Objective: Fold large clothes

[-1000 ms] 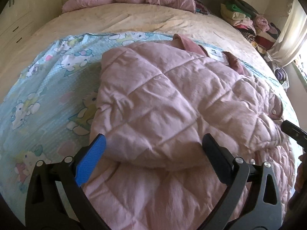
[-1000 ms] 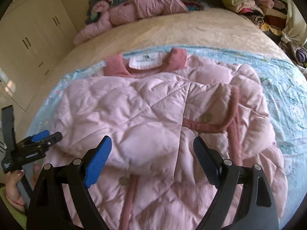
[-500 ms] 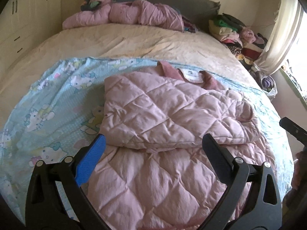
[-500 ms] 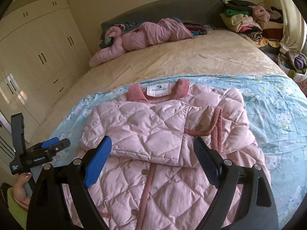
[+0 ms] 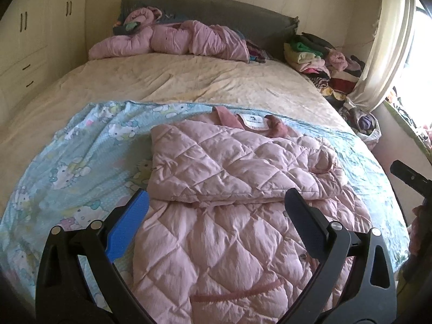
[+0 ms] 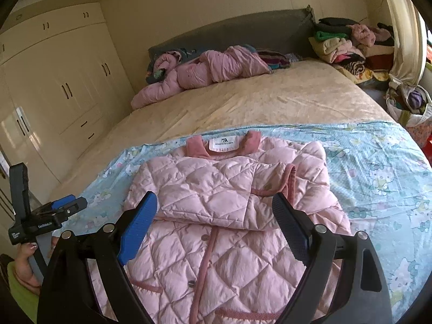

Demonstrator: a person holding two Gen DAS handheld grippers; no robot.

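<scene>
Both claws gape empty above the pink quilted coat (image 6: 216,205).

Daylight pours from the window (image 5: 417,62), blown out white; the room looks soft, warm and hazy. Fisheye edges bend and darken.

We see a white neck label (image 6: 224,144) inside the collar of the pink quilted jacket (image 6: 216,189), centre of the right wrist view; its small logo and print are too blurred to read. At lower left, the left gripper (image 6: 48,217) carries white lettering, also unreadable.
</scene>
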